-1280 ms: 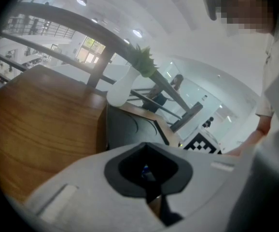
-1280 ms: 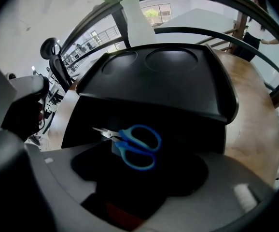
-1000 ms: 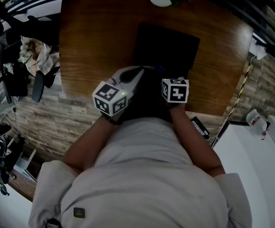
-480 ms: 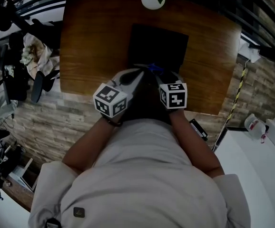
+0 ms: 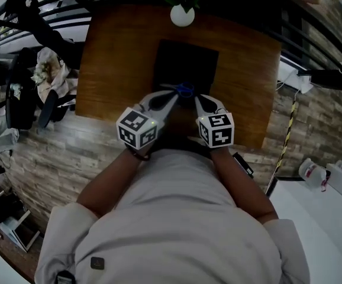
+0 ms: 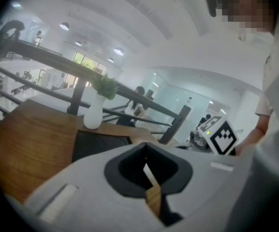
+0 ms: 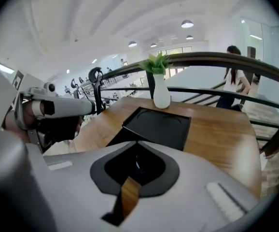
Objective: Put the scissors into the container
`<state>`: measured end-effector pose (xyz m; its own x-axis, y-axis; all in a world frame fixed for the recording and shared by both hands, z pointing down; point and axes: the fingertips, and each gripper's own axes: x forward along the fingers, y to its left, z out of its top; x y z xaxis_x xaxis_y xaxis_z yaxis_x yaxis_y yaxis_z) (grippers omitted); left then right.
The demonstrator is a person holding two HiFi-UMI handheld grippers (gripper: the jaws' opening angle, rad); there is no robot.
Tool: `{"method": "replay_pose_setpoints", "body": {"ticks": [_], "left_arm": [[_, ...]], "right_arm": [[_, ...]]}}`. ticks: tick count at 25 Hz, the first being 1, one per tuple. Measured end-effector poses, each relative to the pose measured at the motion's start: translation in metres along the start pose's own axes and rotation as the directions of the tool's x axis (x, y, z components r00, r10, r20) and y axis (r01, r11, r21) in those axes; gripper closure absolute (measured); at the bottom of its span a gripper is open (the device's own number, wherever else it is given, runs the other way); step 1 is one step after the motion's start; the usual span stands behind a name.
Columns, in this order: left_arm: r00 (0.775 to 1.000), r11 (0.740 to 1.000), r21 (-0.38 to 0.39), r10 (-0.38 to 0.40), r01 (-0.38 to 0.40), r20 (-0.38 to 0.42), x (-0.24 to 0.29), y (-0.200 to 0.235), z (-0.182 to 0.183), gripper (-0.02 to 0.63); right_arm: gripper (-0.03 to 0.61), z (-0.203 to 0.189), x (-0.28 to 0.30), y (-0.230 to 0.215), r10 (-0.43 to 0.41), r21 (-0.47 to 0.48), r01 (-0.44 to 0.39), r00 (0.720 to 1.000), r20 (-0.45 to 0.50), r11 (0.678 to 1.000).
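The jaws of the left gripper (image 5: 174,94) are sitting together and those of the right gripper (image 5: 197,98) have just been closing fully on nothing, both hanging empty above the worktop (image 5: 112,58), probably because the blue scissors (image 5: 184,90) are already lying inside the near edge of the black container (image 5: 171,58).

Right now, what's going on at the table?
A person holds two grippers at the near edge of the black container on the wooden table. The scissors show their blue handle between the tips of the left gripper and the right gripper. The right gripper's jaws have just been closing and now meet; whether they pinch the scissors I cannot tell. The left jaws stand together too.
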<state>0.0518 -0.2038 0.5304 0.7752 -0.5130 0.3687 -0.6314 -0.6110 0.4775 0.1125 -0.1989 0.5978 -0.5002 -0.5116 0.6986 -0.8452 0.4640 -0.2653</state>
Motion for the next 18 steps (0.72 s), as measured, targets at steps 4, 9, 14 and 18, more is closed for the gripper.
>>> {"method": "replay_pose_setpoints", "body": {"ticks": [4,9,14,18], "left_arm": [[0.999,0.999,0.039,0.006,-0.008,0.031,-0.01,-0.023,0.012,0.609],[0.997,0.997,0.071,0.016,-0.021,0.071,-0.022,-0.052,0.027,0.609],[0.994,0.994,0.108,0.016,-0.028,0.108,-0.031,-0.077,0.042,0.609],[0.991,0.99,0.138,0.012,-0.03,0.133,-0.036,-0.093,0.056,0.609]], "right_arm": [[0.572,0.022,-0.036,0.006,0.012,-0.045,-0.007,0.995,0.098,0.999],[0.572,0.042,-0.076,0.013,0.031,-0.09,-0.015,0.983,0.181,0.996],[0.572,0.057,-0.106,0.021,0.055,-0.128,-0.025,0.969,0.242,0.991],[0.572,0.066,-0.126,0.027,0.072,-0.153,-0.03,0.958,0.279,0.988]]}}
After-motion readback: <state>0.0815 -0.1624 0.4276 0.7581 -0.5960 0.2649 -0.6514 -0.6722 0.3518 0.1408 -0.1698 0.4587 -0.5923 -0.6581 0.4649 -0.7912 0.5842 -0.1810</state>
